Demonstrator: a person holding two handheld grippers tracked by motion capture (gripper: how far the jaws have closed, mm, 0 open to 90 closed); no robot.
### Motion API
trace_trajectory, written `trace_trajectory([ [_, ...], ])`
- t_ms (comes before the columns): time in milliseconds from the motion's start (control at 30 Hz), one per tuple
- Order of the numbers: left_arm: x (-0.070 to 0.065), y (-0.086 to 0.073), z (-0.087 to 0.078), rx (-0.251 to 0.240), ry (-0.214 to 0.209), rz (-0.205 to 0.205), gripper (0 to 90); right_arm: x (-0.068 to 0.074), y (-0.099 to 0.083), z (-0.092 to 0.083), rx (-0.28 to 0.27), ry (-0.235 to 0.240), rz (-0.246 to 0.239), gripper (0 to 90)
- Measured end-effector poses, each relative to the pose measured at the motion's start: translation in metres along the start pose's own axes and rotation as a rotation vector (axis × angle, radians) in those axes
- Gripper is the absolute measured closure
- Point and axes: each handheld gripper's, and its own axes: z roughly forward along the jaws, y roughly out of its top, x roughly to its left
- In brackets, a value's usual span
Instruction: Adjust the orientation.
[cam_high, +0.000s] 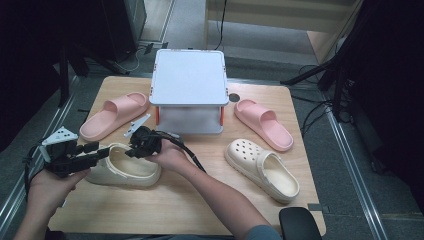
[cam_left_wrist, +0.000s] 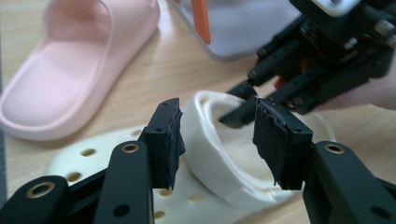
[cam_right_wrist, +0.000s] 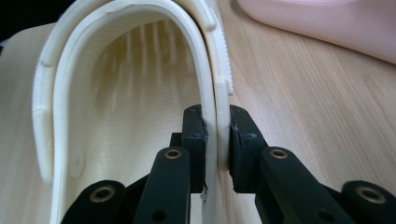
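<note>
Two pads of the right gripper (cam_right_wrist: 216, 149) are clenched on the side wall and heel strap of the cream clog (cam_right_wrist: 116, 116), one pad inside the shoe's opening and one outside, so that strap and rim are squeezed flat between them. Both jaws of the left gripper (cam_left_wrist: 219, 140) stand released, straddling the strap's arch without touching it in the left gripper view. From above, this clog (cam_high: 125, 170) lies at the table's (cam_high: 165, 205) near left, its long axis running roughly nine to three o'clock. The right gripper (cam_high: 145, 142) reaches in from about four o'clock with the forearm crossing the table, while the left gripper (cam_high: 85, 152) comes level from nine o'clock. Either hand is close; the right already grasps.
</note>
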Motion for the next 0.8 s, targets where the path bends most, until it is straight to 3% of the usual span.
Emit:
trace_trajectory([
  [100, 0.0, 0.001, -0.003, -0.02, -0.001, -0.002, 51.2, 0.001, -0.001, -0.006, 0.001, 0.017, 0.019, 79.6],
  [200, -0.001, 0.002, -0.005, -0.028, 0.003, 0.005, 51.2, 0.001, -0.003, -0.017, -0.001, 0.011, 0.056, 79.7],
  [367, -0.002, 0.003, -0.005, -0.032, 0.003, 0.007, 51.3, 0.001, -0.008, -0.034, 0.001, 0.001, 0.073, 79.8],
  [400, -0.003, 0.004, -0.005, -0.036, 0.001, 0.008, 52.0, 0.003, -0.011, -0.046, -0.014, -0.012, 0.082, 79.9],
  [633, -0.008, 0.007, -0.002, -0.038, -0.019, 0.022, 53.8, 0.005, -0.028, -0.087, -0.059, -0.052, 0.114, 79.8],
  [800, -0.013, 0.01, 0.006, -0.024, -0.038, 0.038, 53.8, 0.007, -0.051, -0.118, -0.094, -0.104, 0.17, 79.8],
])
